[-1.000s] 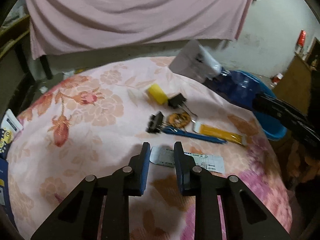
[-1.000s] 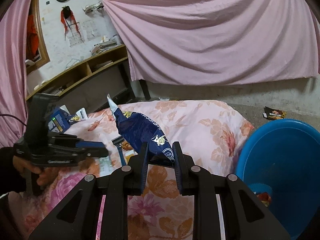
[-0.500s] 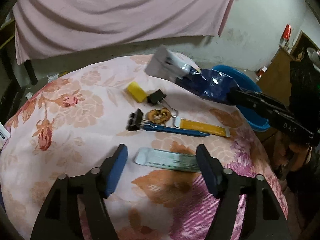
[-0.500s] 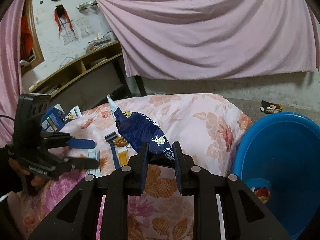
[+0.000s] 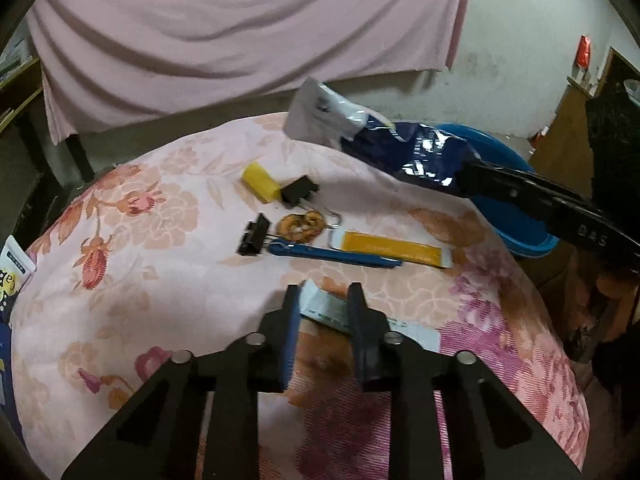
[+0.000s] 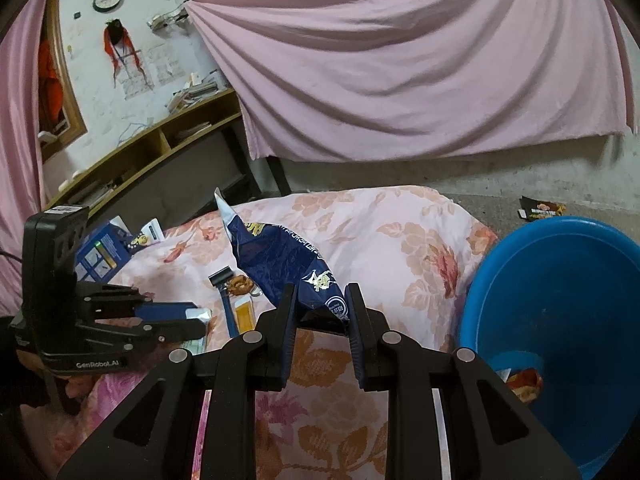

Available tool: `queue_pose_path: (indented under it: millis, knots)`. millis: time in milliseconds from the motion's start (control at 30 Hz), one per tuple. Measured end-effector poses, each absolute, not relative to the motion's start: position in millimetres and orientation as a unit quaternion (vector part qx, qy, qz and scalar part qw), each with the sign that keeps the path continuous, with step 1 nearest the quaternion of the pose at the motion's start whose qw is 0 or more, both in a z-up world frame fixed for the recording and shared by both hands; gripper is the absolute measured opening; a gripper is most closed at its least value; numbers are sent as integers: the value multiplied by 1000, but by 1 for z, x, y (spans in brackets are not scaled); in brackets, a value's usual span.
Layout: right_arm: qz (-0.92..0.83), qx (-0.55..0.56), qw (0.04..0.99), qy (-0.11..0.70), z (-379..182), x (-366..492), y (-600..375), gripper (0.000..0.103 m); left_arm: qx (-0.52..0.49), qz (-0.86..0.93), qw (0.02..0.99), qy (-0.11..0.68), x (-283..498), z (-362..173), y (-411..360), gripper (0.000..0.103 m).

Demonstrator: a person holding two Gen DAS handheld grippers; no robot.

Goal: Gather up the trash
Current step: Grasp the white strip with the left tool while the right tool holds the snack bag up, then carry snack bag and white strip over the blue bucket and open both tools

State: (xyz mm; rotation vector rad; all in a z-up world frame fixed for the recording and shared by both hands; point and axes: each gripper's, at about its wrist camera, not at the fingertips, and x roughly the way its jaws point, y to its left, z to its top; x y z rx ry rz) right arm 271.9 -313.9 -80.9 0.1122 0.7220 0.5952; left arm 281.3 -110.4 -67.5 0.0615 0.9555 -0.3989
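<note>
A pale paper slip (image 5: 408,330) lies on the floral cloth (image 5: 160,280). Its near end stands up between the pads of my left gripper (image 5: 323,296), whose jaws are closing and pinch it. The right wrist view shows the same left gripper (image 6: 196,320) from the side, with the slip's end at its tip. My right gripper (image 6: 320,304) is shut on a dark blue snack bag (image 6: 280,256), which it holds upright above the table's edge. In the left wrist view that bag (image 5: 416,152) hangs in front of the blue basin (image 5: 520,236).
Beyond the slip lie a blue razor (image 5: 332,254), an orange sachet (image 5: 392,248), a round snack (image 5: 300,226), two black binder clips (image 5: 300,194) and a yellow block (image 5: 260,182). The blue basin (image 6: 560,300), with wrappers inside, stands right of the table. A pink curtain hangs behind.
My left gripper's jaws spread wide over the paper slip, then came together around its near end, which now stands lifted. The right gripper kept still with the snack bag.
</note>
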Motion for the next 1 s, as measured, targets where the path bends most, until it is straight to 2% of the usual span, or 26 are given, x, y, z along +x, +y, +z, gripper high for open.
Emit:
queue_pose_path:
  millis: [167,367,700,1000]
  knots:
    - [288,55,894,340,-78,268,-317,21,37,-189,877,440,270,-61,-119,6]
    - [281,68,907,306,-65,258,-324,21,15,-175,900,400,256,-48,-116,1]
    - [250,73,947,191,-23,226,-341,21,-9,-176,944,278,236,4,-126,0]
    - [157,79,983,59,16,193,-378,21,-28,-207,968,141,237,70,-169,0]
